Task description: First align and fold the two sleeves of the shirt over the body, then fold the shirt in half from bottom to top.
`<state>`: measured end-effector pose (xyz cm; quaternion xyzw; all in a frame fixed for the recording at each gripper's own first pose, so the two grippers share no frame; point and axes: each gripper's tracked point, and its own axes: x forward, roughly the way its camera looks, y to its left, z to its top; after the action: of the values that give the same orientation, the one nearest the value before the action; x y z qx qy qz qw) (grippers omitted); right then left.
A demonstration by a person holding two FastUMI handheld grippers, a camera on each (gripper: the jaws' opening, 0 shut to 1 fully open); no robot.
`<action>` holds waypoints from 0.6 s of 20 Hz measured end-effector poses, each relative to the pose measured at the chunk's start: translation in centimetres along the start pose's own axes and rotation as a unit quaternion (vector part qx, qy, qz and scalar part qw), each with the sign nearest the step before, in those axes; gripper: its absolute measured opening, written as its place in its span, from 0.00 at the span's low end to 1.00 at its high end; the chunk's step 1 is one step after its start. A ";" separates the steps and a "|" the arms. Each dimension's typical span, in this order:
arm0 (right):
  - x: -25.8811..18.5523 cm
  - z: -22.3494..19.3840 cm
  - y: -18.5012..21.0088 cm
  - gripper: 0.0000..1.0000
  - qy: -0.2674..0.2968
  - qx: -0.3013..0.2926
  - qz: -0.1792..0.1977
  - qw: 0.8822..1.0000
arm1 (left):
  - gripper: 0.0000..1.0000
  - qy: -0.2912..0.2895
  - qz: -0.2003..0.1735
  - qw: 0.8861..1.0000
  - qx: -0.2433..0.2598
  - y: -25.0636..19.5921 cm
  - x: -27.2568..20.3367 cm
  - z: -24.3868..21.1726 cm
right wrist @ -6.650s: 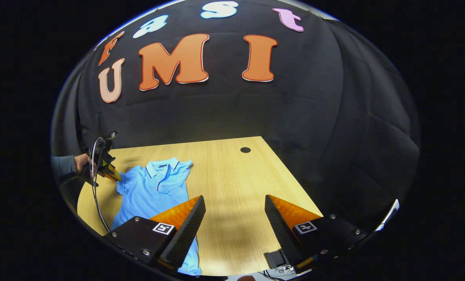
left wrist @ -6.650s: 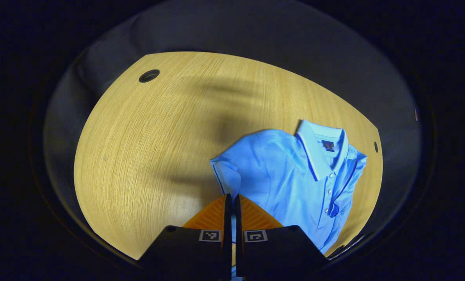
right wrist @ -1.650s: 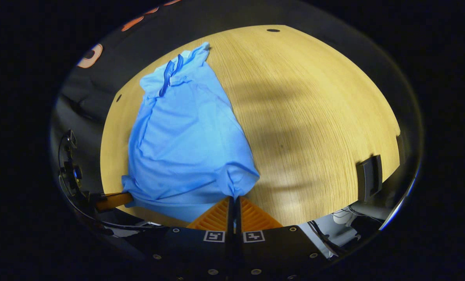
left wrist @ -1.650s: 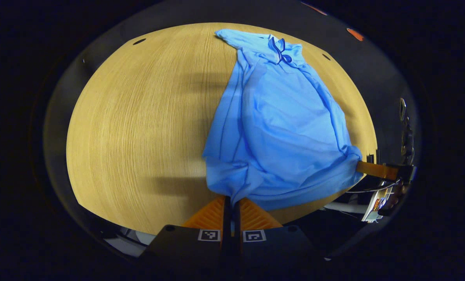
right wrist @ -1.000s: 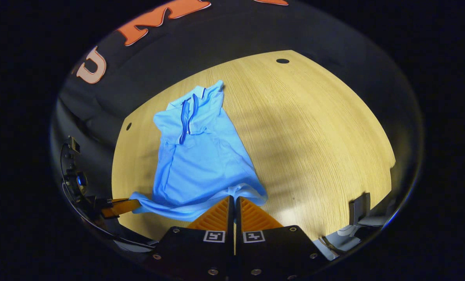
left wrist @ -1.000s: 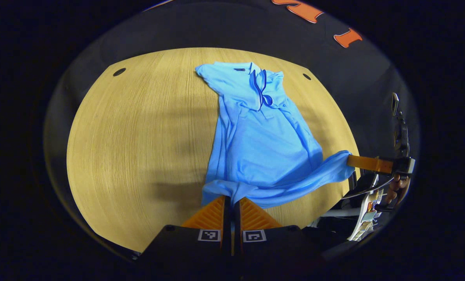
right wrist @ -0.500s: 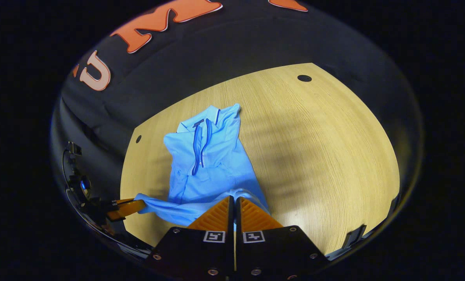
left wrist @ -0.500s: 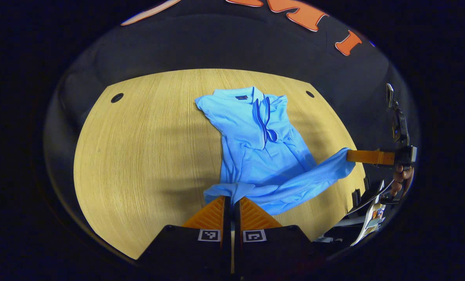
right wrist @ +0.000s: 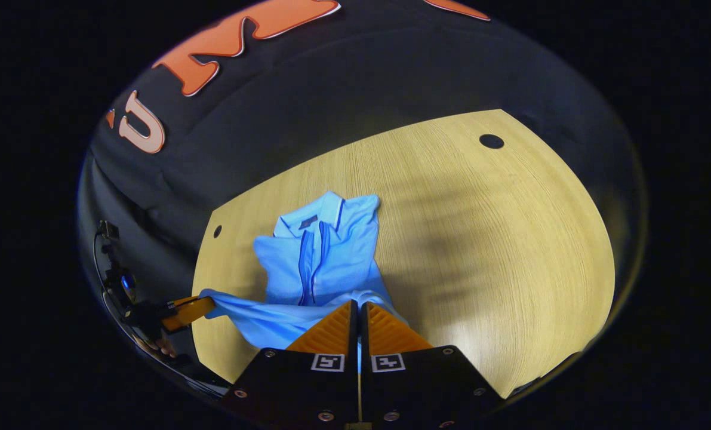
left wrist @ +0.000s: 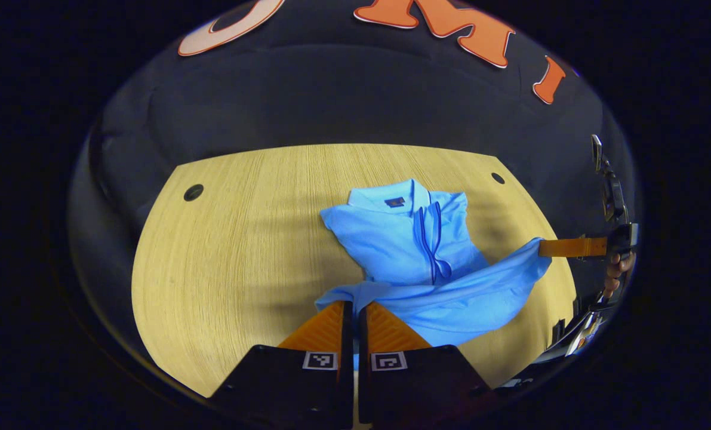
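A light blue polo shirt (left wrist: 409, 239) lies on the wooden table (left wrist: 242, 239), collar toward the far edge, both sleeves folded over the body. Its bottom hem (left wrist: 451, 292) is lifted off the table and stretched between the two grippers. My left gripper (left wrist: 354, 303) is shut on the hem's left corner. The right gripper (left wrist: 540, 246), held by a hand (left wrist: 615, 275), grips the other corner. In the right gripper view my right gripper (right wrist: 359, 303) is shut on the hem over the shirt (right wrist: 325, 245), and the left gripper (right wrist: 203, 306) holds the far corner.
Round cable holes sit near the table's far corners (left wrist: 193, 192) (left wrist: 498, 178) (right wrist: 491, 141). Bare wood spreads left of the shirt (left wrist: 212, 269) and to its right in the right gripper view (right wrist: 480, 251). The black booth wall (left wrist: 331, 101) rises behind the table.
Both grippers have carried the lifted hem forward toward the collar, so less of the shirt body shows. The collar end has stayed on the table.
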<state>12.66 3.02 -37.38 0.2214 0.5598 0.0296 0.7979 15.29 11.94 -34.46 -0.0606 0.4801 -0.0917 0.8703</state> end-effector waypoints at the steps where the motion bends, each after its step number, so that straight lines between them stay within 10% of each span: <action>1: 0.5 0.9 0.1 0.02 -0.002 -0.001 0.004 1.000 | 0.07 -0.006 0.006 1.000 0.004 0.3 0.6 0.8; 12: 7.4 8.3 0.1 0.02 -0.027 0.066 0.050 0.996 | 0.07 -0.050 0.046 0.998 0.014 3.2 7.7 7.4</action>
<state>22.97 2.65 -41.55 0.3021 0.5272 0.0265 0.7938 25.84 13.53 -37.48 -0.0311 0.4371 -0.0548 0.8972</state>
